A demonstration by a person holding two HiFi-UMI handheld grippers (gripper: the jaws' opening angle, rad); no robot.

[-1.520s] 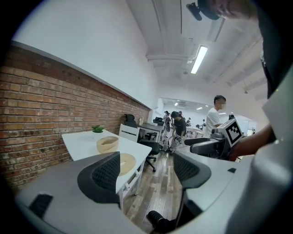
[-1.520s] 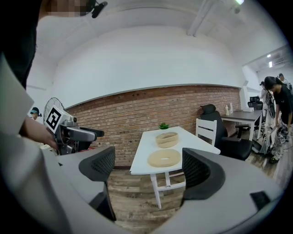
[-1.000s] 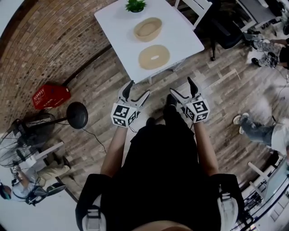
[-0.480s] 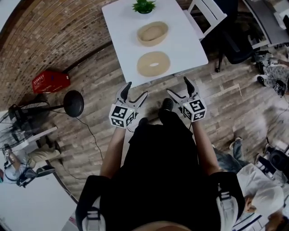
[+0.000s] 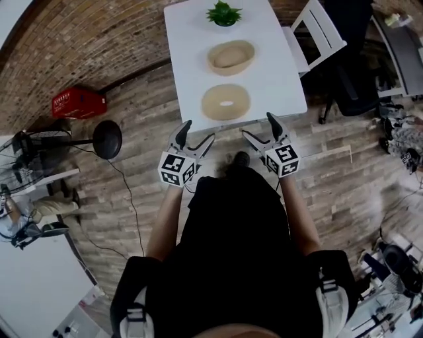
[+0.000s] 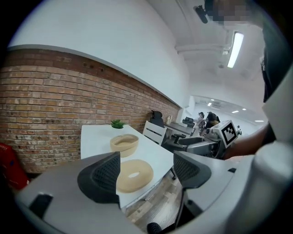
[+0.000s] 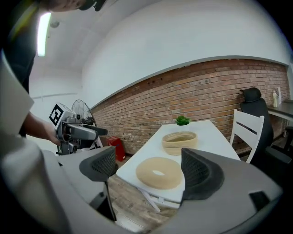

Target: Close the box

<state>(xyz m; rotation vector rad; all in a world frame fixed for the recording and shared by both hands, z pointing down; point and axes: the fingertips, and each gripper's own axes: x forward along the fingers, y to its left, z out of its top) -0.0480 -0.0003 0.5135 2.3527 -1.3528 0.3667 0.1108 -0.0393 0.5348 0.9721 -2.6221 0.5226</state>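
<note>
An oval tan box [image 5: 230, 57] stands open on the white table [image 5: 281, 79], with its flat round lid [image 5: 225, 102] lying apart nearer the front edge. The box [image 6: 124, 144] and lid [image 6: 134, 174] show ahead in the left gripper view, and likewise the box [image 7: 179, 142] and lid [image 7: 160, 173] in the right gripper view. My left gripper [image 5: 194, 135] and right gripper [image 5: 258, 128] hover just short of the table's front edge, both open and empty.
A small green plant [image 5: 224, 12] sits at the table's far end. A white chair [image 5: 317, 33] and a dark office chair [image 5: 353, 72] stand to the right. A red basket [image 5: 78, 102] and a floor fan [image 5: 106, 138] are at the left by the brick wall.
Both grippers have come forward toward the table's front edge; the box and lid now appear closer and more centred. Jaws stay open.
</note>
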